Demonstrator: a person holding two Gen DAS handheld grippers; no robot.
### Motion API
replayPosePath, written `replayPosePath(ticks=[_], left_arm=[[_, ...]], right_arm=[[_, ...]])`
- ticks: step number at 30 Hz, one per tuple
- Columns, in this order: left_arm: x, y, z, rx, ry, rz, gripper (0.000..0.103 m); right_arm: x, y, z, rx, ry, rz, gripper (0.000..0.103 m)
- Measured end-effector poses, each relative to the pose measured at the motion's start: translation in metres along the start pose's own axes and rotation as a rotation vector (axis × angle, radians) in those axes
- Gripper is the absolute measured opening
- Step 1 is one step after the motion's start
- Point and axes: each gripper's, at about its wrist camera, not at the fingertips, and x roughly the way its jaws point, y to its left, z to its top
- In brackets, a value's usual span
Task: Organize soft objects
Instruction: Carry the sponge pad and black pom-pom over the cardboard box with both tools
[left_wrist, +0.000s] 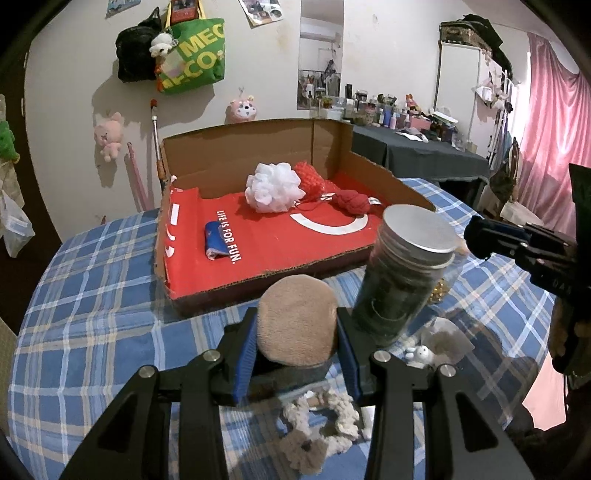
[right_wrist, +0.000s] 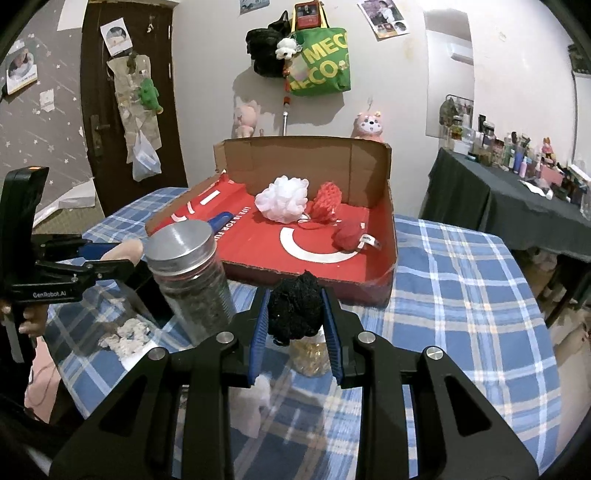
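A tan round pad (left_wrist: 297, 325) sits pinched between the blue-lined fingers of the left gripper (left_wrist: 297, 350), held above the blue checked tablecloth (left_wrist: 92, 295) just in front of the cardboard box (left_wrist: 258, 155). A black mesh puff (right_wrist: 294, 308) is squeezed the same way in the right gripper (right_wrist: 295, 332), also in front of the box, over a small jar of golden bits (right_wrist: 310, 354).

Inside the box, on its red printed floor, lie a white mesh puff (left_wrist: 273, 186), a red mesh puff (left_wrist: 312, 181) just beside it, a red cloth ball (left_wrist: 354, 203) with a white tag, and a folded blue cloth (left_wrist: 219, 242) well apart from them near the left side.

A tall jar with a silver lid (left_wrist: 402, 273) stands on the table between the two grippers. A cream fuzzy hair tie (left_wrist: 317, 424) lies on the cloth under the left gripper, and a tiny white figure (left_wrist: 421, 354) sits near the jar's base.

On the wall behind hang a green tote bag (left_wrist: 195, 55) and pink soft toys (left_wrist: 109, 134).
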Motion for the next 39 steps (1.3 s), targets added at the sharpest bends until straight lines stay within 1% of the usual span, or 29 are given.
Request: replayPosePath(ticks=[5, 11, 13, 17, 23, 26, 28, 32, 35, 39], left_arm=[[0.011, 0.007, 0.011, -0.001, 0.02, -0.018, 0.042], [0.025, 0.016, 0.027, 0.007, 0.051, -0.05, 0.042], [0.031, 0.02, 0.033, 0.01, 0.069, -0.069, 0.042], [0.043, 0.024, 0.045, 0.022, 0.097, -0.075, 0.042], [0.069, 0.026, 0.063, 0.056, 0.17, -0.067, 0.042], [0.081, 0.027, 0.072, 0.071, 0.199, -0.057, 0.042], [0.092, 0.029, 0.077, 0.076, 0.232, -0.049, 0.042], [0.114, 0.034, 0.083, 0.078, 0.294, -0.048, 0.042], [0.132, 0.038, 0.086, 0.078, 0.337, -0.038, 0.042], [0.153, 0.042, 0.089, 0.078, 0.385, -0.022, 0.042]], right_arm=[[0.011, -0.006, 0.01, -0.007, 0.016, 0.012, 0.027], [0.03, -0.012, 0.026, -0.014, 0.051, 0.05, 0.027], [0.038, -0.015, 0.031, -0.006, 0.071, 0.075, 0.027], [0.058, -0.021, 0.044, -0.002, 0.118, 0.102, 0.027], [0.094, -0.028, 0.062, -0.017, 0.221, 0.106, 0.027], [0.116, -0.034, 0.07, -0.032, 0.287, 0.083, 0.027], [0.132, -0.036, 0.074, -0.044, 0.343, 0.073, 0.027], [0.159, -0.038, 0.078, -0.07, 0.44, 0.054, 0.027], [0.174, -0.037, 0.078, -0.099, 0.494, 0.031, 0.027], [0.189, -0.038, 0.077, -0.114, 0.542, 0.005, 0.027]])
